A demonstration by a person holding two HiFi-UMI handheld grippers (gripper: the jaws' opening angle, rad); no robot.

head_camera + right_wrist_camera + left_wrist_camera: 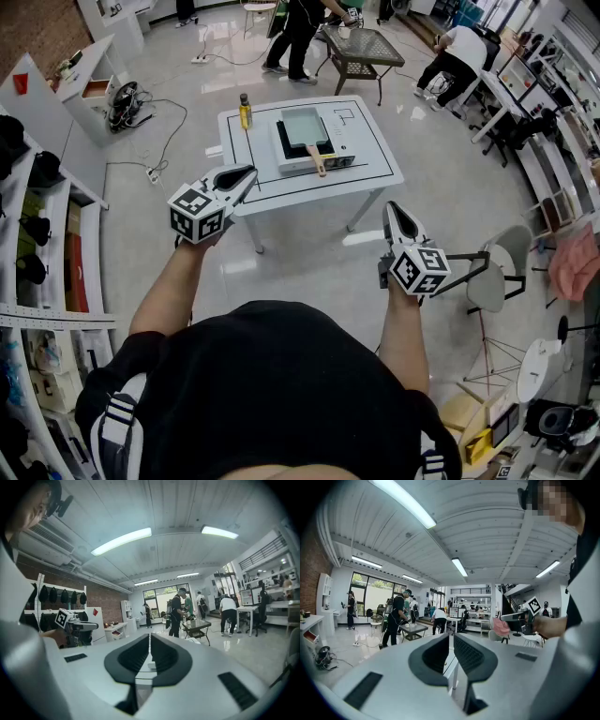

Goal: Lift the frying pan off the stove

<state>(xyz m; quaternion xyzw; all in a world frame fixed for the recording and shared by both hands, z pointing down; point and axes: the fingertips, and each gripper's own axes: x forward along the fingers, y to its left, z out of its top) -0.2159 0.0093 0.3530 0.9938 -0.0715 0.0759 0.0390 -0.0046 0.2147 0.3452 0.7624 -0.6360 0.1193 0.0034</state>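
Head view says approach stage: left gripper and right gripper both closed on nothing (hanging near), frying pan sits on the stove on the far table, so next I'd open one and reach for the handle.

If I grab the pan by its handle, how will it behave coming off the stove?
The frying pan looks rigid, so it should lift whole. Its handle sticks out one side, so the body will probably dip. Resting loose on the stove, it may slide if nudged.
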